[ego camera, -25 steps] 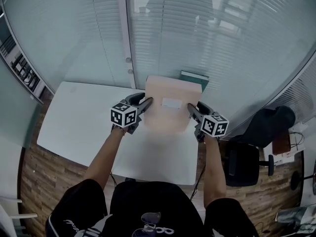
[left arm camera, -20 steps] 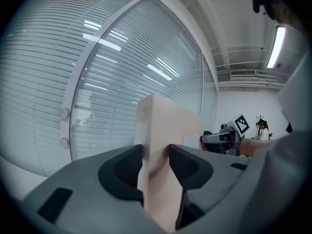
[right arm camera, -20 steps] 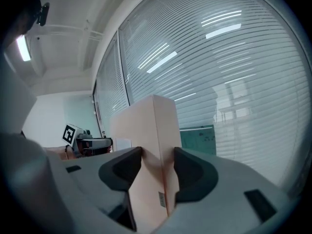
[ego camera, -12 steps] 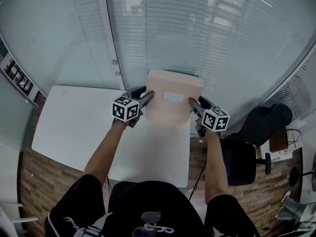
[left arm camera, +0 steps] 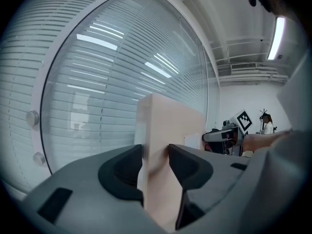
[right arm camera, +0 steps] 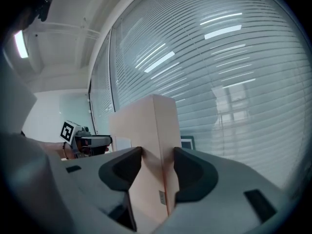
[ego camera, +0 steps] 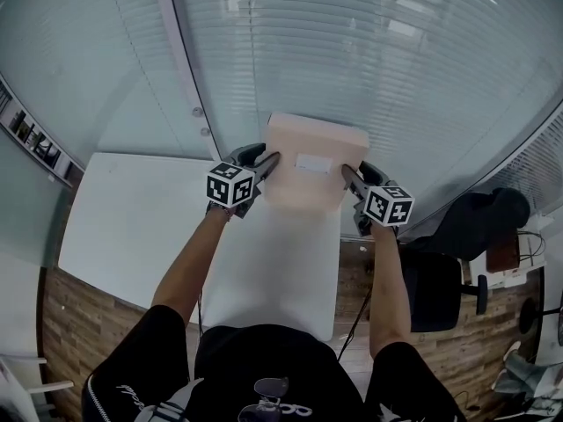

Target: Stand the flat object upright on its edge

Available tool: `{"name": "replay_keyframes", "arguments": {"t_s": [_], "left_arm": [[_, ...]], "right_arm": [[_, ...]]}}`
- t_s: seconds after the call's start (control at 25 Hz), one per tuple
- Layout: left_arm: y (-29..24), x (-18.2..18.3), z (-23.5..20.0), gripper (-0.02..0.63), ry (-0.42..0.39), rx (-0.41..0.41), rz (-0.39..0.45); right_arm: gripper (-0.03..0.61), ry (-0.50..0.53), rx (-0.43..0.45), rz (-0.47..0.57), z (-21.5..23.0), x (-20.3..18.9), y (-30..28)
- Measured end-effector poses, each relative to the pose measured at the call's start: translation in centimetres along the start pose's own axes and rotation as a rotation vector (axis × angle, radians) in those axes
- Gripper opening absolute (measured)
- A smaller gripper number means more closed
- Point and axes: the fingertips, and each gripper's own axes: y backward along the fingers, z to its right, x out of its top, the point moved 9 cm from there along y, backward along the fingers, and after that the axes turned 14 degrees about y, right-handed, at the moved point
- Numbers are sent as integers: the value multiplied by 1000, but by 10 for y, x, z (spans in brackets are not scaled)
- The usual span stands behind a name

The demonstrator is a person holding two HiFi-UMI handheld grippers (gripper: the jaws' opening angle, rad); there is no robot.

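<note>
A flat pale-pink box (ego camera: 310,167) with a small white label stands upright between both grippers, over the far end of the white table (ego camera: 132,227), close to the glass wall. My left gripper (ego camera: 268,167) is shut on the box's left edge, and my right gripper (ego camera: 350,179) is shut on its right edge. In the left gripper view the box (left arm camera: 165,145) is squeezed between the dark pads (left arm camera: 183,162). The right gripper view shows the box (right arm camera: 148,145) clamped the same way, with the other gripper (right arm camera: 87,140) beyond it.
A glass wall with blinds (ego camera: 352,69) rises right behind the box. A black office chair (ego camera: 435,288) and a dark bag (ego camera: 479,222) stand to the right of the table. Wooden floor (ego camera: 62,341) shows at the left.
Both grippers have carried the box farther away toward the glass wall. The green book seen behind the box a second ago is now out of sight.
</note>
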Motion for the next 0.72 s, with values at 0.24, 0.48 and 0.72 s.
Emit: {"name": "replay_keyframes", "arguments": {"t_s": [0.24,0.48,0.72], "left_arm": [[-18,-4,-8,187,10,30,10],[-32,-7,-12,187,-20,27,-2],[-39,-10,-14,185,-54,23,16]], "right_arm": [[221,0,-9,-5,15,-6,-15],[218,16,-17,-7,26,-14,-22],[216,49,-26,3,32,-18,-25]]}}
